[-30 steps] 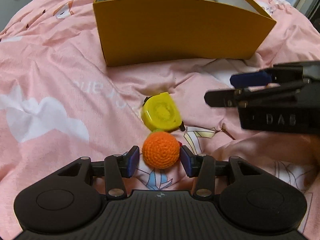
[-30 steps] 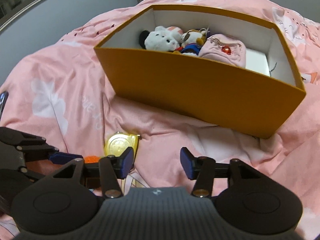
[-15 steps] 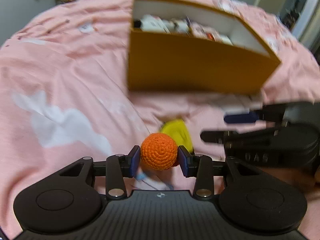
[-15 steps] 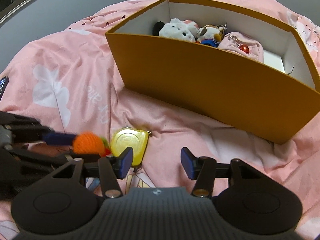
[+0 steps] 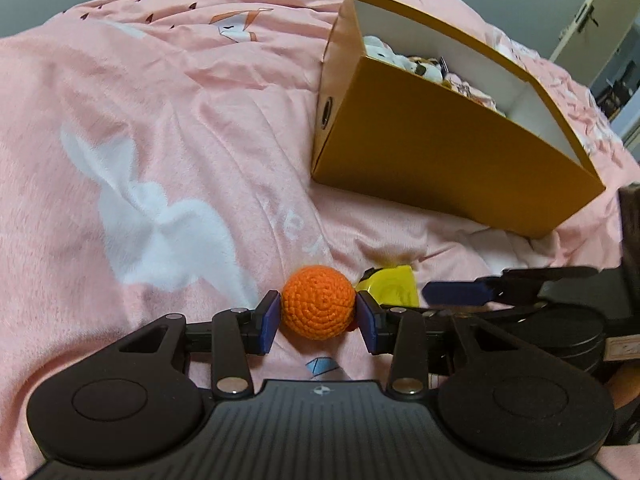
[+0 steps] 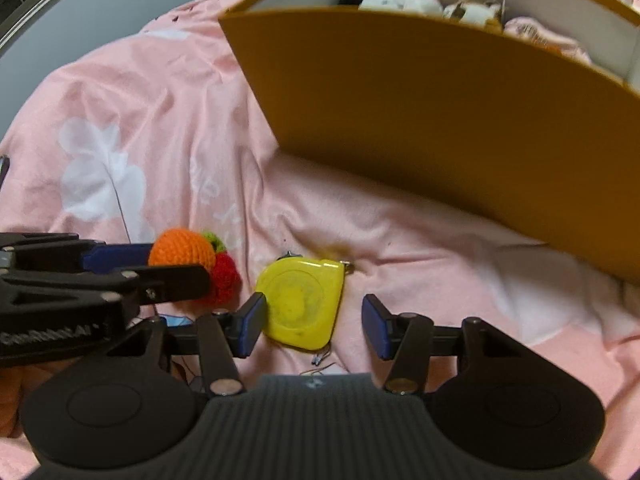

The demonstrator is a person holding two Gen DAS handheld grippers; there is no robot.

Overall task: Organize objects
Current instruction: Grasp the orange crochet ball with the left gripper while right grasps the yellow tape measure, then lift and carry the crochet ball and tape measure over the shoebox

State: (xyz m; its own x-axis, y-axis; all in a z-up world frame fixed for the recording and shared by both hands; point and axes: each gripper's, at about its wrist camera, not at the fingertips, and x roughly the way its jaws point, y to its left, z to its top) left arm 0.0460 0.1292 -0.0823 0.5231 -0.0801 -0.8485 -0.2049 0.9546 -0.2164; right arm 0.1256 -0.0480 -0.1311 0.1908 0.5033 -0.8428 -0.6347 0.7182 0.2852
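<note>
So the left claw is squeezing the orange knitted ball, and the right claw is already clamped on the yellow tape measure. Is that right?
Not quite. The left gripper does squeeze the orange knitted ball, but the right gripper is open: in the right wrist view its pads stand on either side of the yellow tape measure, which lies on the pink bedspread, not clamped.

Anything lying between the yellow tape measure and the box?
No, only bare, rumpled pink bedsheet lies between yellow tape measure and orange box, clearest in the right wrist view.

Bed (image 5: 168, 128) covered in pink printed bedding. Orange cardboard box (image 5: 440, 152) rests on it; yellow tape measure (image 6: 302, 304) lies near the box's front.
</note>
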